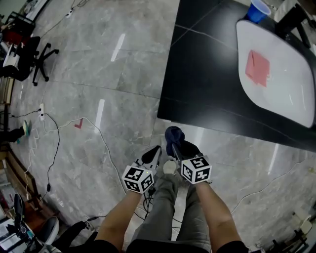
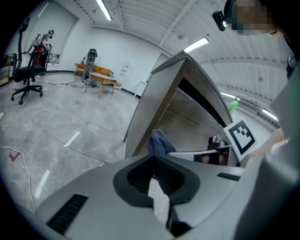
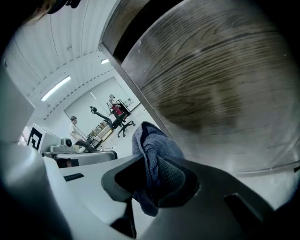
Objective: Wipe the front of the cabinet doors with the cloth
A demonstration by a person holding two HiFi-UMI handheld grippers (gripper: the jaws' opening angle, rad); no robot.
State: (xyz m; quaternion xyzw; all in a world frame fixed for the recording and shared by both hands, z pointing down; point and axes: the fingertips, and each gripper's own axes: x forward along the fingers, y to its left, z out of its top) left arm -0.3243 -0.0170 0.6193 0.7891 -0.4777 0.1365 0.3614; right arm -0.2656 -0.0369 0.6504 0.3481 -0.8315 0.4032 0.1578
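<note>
The grey marble floor (image 1: 123,74) carries loose cables (image 1: 54,143), an office chair (image 1: 37,54) and the black-topped cabinet (image 1: 207,74). On the cabinet top, a white tray (image 1: 291,94) holds a pink cloth (image 1: 257,68).

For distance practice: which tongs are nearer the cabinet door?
Right. The right tongs, clamping the blue cloth, are just before the dark wooden cabinet door; the left tongs are farther back.

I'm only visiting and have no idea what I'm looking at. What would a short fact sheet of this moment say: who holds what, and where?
Right gripper: shut on a blue cloth
Left gripper: jaws together, nothing in them
Cabinet door: brown wood grain, right in front of the blue cloth; contact cannot be told
Cabinet top: black, bears a white tray
Pink cloth: lies on the tray
Blue cup: stands by the tray's far end
Floor: grey stone, cables across it
</note>
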